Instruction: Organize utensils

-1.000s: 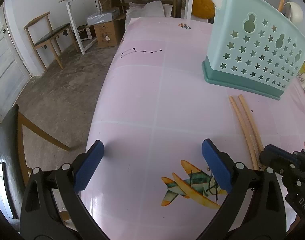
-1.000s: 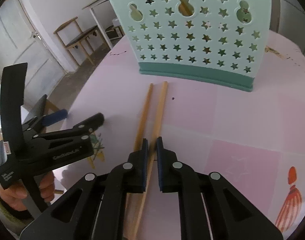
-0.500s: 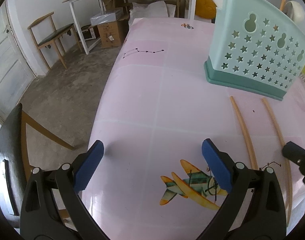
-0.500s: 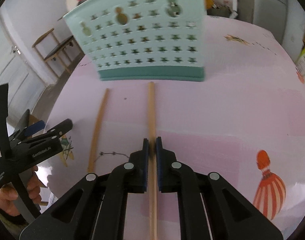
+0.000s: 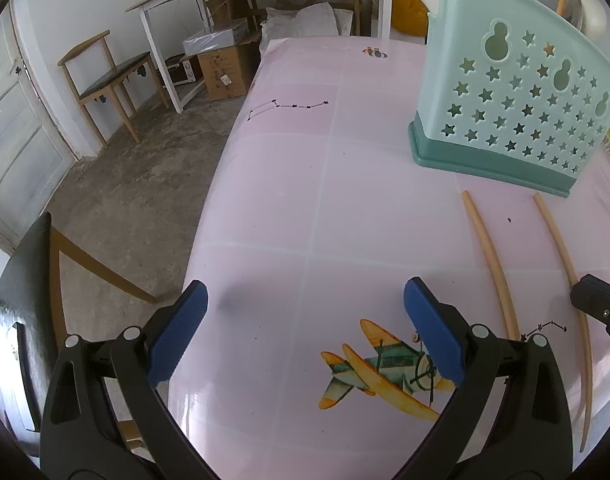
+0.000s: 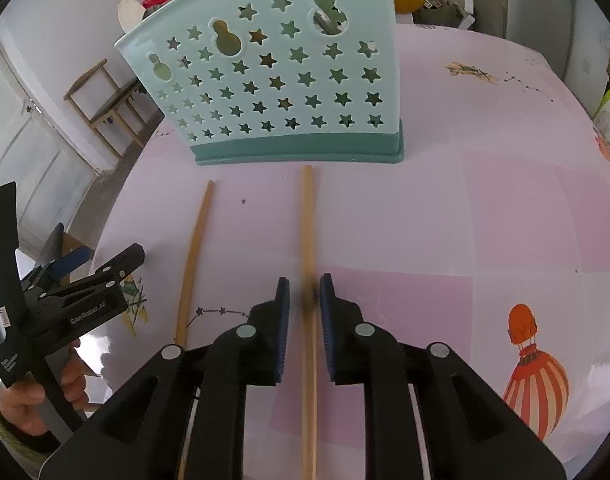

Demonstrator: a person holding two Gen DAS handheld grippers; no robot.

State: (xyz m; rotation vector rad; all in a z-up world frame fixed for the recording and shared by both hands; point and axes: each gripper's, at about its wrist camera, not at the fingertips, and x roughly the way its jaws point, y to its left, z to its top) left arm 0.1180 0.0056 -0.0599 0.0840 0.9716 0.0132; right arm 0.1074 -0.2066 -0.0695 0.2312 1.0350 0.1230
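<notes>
We hold the right gripper low over the pink table, and its jaws have just been opening; the right chopstick runs between the pads with a sliver of daylight on each side, so we grip nothing and the stick lies loose on the cloth; its far tip stops just short of the holder, which stands upright at the far side with its dark green base flat on the table; the left chopstick lies apart to the left, roughly parallel, its far tip also near the holder's base; between the two sticks the cloth is bare save a dark speck; to the right of the right stick the table is open as far as its curved right edge.

Our left gripper hangs with jaws spread wide and empty over the near left part of the table, its left pad close to the table's left edge, beyond which the floor drops away; from there both sticks lie off to the right, well apart from it; a hand holds that gripper's handle.
</notes>
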